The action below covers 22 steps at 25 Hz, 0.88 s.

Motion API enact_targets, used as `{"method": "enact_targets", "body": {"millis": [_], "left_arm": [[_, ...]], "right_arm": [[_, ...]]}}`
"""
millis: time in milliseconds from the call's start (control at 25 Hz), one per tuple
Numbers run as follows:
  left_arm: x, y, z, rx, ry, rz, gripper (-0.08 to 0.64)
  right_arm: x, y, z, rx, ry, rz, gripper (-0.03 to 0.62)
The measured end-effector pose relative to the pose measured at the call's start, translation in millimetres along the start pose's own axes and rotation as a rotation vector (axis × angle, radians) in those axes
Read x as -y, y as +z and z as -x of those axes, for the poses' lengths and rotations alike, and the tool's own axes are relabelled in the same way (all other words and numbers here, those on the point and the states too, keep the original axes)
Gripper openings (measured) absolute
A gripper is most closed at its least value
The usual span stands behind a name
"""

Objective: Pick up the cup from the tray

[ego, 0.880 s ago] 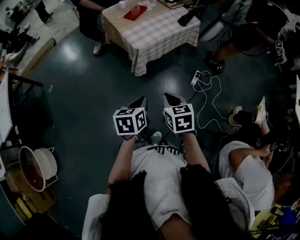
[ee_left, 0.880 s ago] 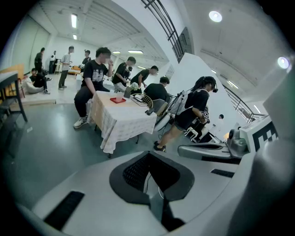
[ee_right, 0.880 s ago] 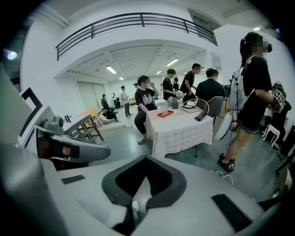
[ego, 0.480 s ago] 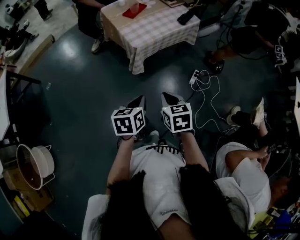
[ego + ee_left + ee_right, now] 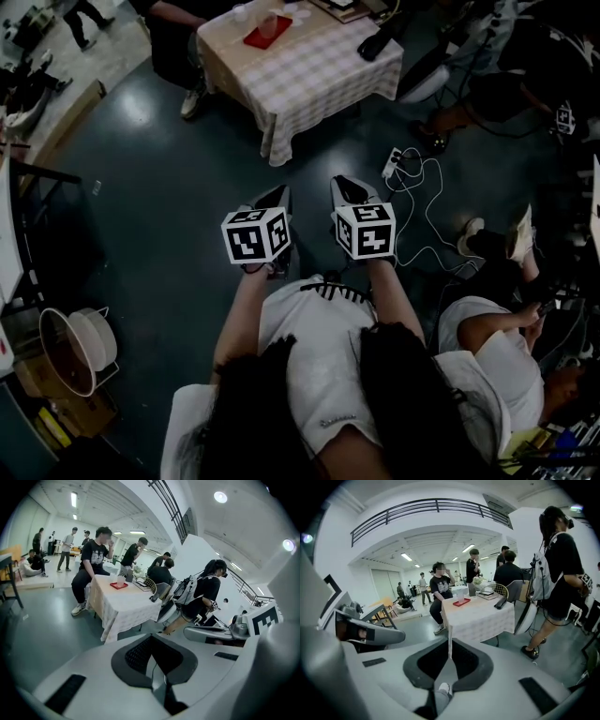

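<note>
A cup (image 5: 271,25) stands on a red tray (image 5: 265,36) on the checked-cloth table (image 5: 309,70), far ahead at the top of the head view. Both grippers hang in front of the person's body, well short of the table, above the dark floor. My left gripper (image 5: 277,200) is shut and holds nothing; my right gripper (image 5: 345,187) is shut and holds nothing as well. In the left gripper view, the tray (image 5: 118,586) and cup (image 5: 121,580) sit small beyond the closed left gripper (image 5: 151,638). The right gripper view shows the tray (image 5: 461,602) past the closed right gripper (image 5: 450,644).
A power strip with white cables (image 5: 401,161) lies on the floor ahead right. A person sits by the table's far side (image 5: 93,569); another with a backpack stands near its right end (image 5: 558,569). A seated person (image 5: 497,347) is at my right, a round basin (image 5: 70,342) at my left.
Both grippers have edged slightly forward toward the table, and the view has tilted so more of the table shows. Both stay shut.
</note>
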<state>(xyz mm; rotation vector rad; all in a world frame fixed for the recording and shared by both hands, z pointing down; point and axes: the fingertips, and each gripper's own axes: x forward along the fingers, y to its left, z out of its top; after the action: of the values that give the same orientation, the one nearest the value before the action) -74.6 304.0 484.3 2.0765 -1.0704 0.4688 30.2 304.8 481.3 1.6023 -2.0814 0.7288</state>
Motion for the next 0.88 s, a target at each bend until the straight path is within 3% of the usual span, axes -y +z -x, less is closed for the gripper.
{"method": "enact_targets", "body": {"millis": [240, 400, 880], "left_arm": [[-18, 40, -29, -0.027, -0.027, 0.007, 0.004], [-30, 67, -45, -0.038, -0.044, -0.014, 0.003], [-88, 141, -84, -0.052, -0.059, -0.029, 0.004]], "right_arm": [[-1, 36, -38, -0.002, 0.022, 0.053, 0.028], [-7, 59, -62, -0.008, 0.07, 0.041, 0.155], [-7, 110, -130, -0.015, 0.052, -0.008, 0.18]]}}
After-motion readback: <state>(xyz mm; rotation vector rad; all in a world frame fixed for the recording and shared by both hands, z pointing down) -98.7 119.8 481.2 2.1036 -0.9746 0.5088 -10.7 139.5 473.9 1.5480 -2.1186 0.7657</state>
